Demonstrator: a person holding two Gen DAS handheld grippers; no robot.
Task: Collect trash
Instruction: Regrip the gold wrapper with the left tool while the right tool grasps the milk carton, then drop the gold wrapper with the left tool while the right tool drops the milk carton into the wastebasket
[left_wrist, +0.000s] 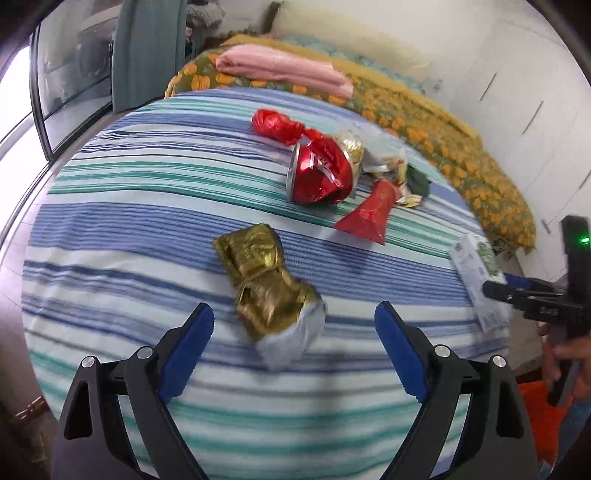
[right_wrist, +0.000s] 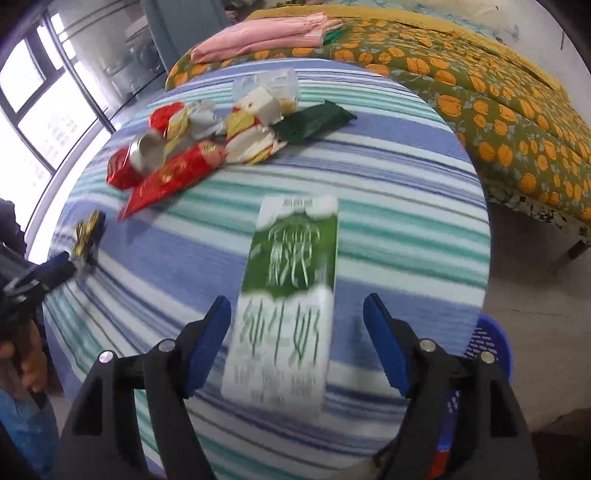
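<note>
Left gripper (left_wrist: 294, 322) beside crushed can (left_wrist: 318, 173)

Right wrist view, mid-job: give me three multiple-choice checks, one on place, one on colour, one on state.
1. Where is the carton?
A. between the right jaws
B. on the pink cloth
C. in the basket

2. What colour is the wrapper ahead of the left gripper?
A. blue
B. gold
C. white

3. How is the can?
A. upright
B. crushed, on its side
C. held by the jaws

Key: A, the carton lies flat on the striped cloth between the open jaws; B, its crumpled foil is gold; B, it is dented and lies on the cloth.
</note>
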